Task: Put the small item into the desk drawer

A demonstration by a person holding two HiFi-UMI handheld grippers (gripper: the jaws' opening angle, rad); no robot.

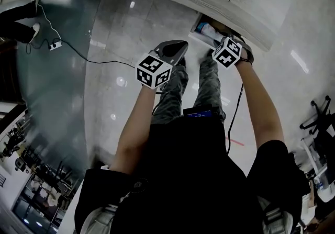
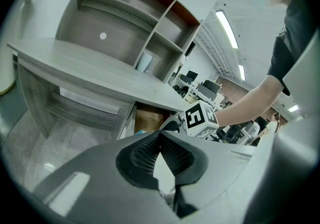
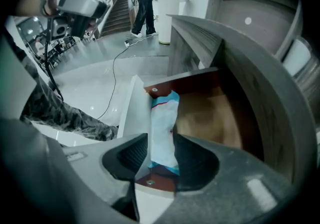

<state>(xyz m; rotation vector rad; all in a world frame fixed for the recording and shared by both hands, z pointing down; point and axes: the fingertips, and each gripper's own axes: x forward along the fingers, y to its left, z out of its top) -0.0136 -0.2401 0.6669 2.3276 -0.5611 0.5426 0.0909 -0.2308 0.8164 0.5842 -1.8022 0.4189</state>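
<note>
Packet (image 3: 162,123), white with blue edges, lies inside the open drawer (image 3: 210,113), along the wall nearest the drawer's white front. Beside it the brown bottom of the drawer is bare. The drawer is pulled out from under the grey tabletop (image 2: 100,75).

The right hand-held gripper (image 3: 161,154) points steeply down into the drawer with its jaws wide apart. The packet shows in the gap between them, but the pads do not seem to press on it. There is a sliver of space at the left pad, and the packet looks to be resting on the drawer itself.

The left hand-held gripper (image 2: 159,137) is held well apart from the drawer, over the shiny floor (image 1: 120,34), and is aimed towards the desk. Its jaw tips meet, and nothing is between them. From its view the right gripper's marker cube (image 2: 200,118) shows at the drawer, just under the tabletop edge.
</note>
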